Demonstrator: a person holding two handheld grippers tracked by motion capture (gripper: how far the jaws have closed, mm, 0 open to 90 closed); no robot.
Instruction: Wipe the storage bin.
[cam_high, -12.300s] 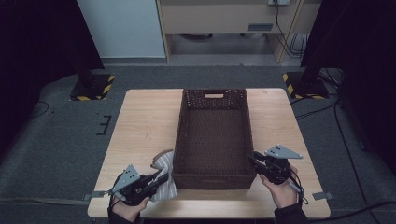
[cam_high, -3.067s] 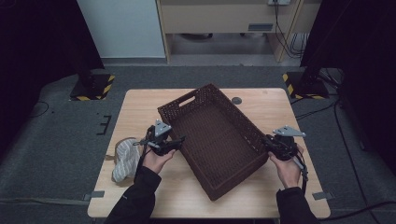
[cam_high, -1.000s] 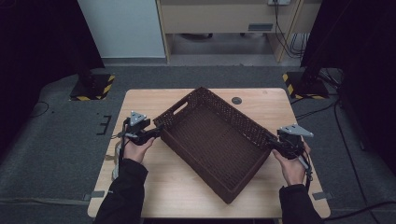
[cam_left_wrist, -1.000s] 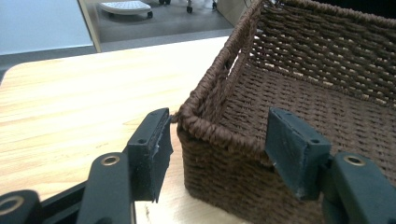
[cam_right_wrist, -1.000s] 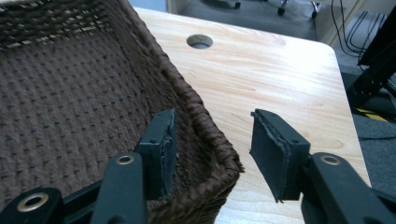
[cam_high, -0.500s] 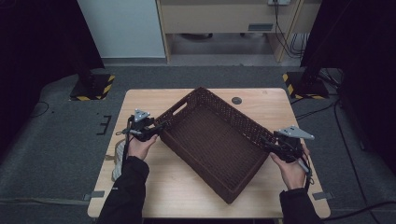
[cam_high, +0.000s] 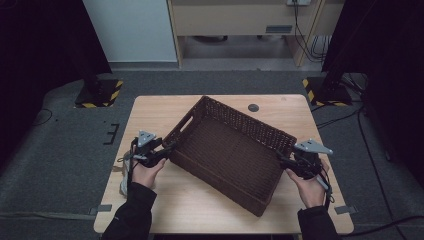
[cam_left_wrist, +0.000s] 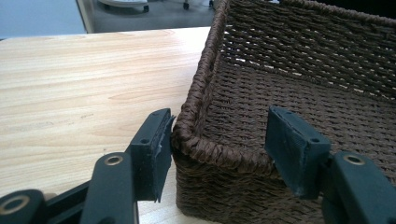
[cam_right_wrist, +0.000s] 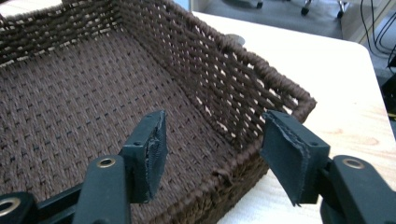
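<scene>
the basket (cam_high: 230, 152) lies diagonally across the counter (cam_high: 150, 112), empty, its handle-slot end toward the far left and one corner near the front edge. compared with a second ago its angle has hardly altered; well before that it sat square to the counter, so most of the turn looks done.

my left tool (cam_high: 159, 154) stands at the basket's near-left corner. in the left gripper view (cam_left_wrist: 212, 144) its jaws are apart and straddle the rim at that corner: the outer pad touches or nearly touches the weave, the inner pad stands clear inside. no clamp.

my right tool (cam_high: 284, 162) stands at the opposite, right-hand corner. in the right gripper view (cam_right_wrist: 212, 154) its jaws have just been opening; the wall passes between them but neither pad presses on it. a second ago this tool was closer set on the rim.

finding: both holds are off or coming off, so i judge the basket set down in its rotated position, resting on the counter by its own weight.

beside my left hand (cam_high: 145, 172), a pale cloth (cam_high: 123, 182) lies at the counter's left edge, partly hidden by my forearm.
</scene>
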